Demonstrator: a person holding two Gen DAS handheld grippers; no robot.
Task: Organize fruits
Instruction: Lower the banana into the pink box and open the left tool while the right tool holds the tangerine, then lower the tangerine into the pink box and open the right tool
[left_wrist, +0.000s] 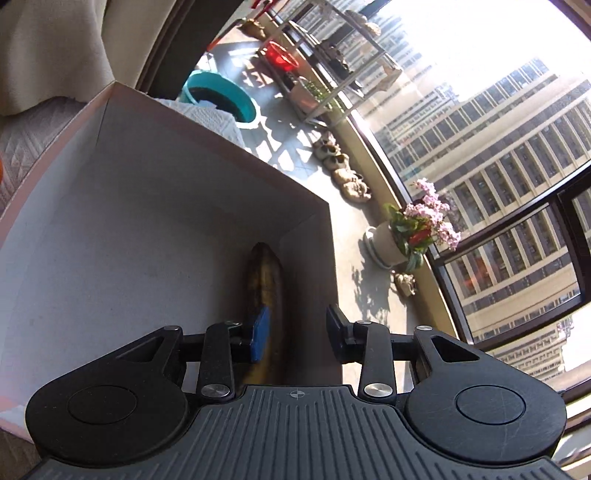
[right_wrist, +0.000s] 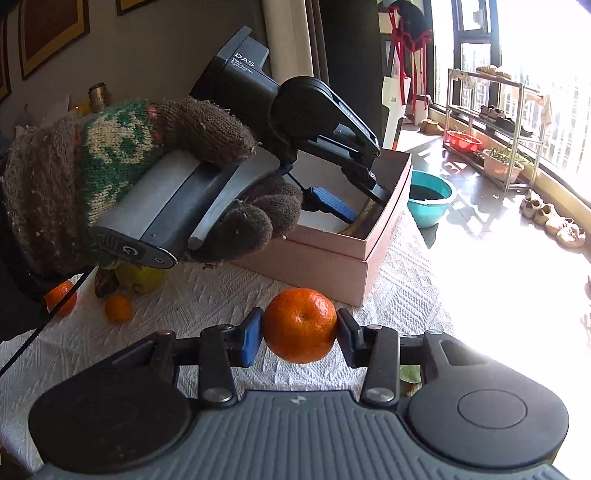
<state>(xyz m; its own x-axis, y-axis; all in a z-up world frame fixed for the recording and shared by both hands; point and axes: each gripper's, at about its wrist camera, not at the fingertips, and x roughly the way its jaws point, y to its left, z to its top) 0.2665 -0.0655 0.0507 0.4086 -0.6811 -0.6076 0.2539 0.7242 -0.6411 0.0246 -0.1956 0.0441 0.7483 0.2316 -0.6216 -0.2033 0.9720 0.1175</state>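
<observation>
Two grippers are at work at once. The right gripper has its jaws clamped on an orange, held clear above the worktop, with the box at 12 o'clock from it. The left gripper reaches down into the box; its jaws stand apart, the blue pad touching or just beside a banana lying along the wall at 3 o'clock. Whether that pad presses the banana is hard to tell.

The step in hand looks like releasing the banana and bringing the orange in. To do it well, lift the left gripper straight up out of the box first, so the jaws do not drag the banana. Then carry the orange over the near rim, lower it to the bare floor at 9 o'clock of the banana, and open only once it rests there, since it will roll.

More fruit waits on the worktop at 9 o'clock.
</observation>
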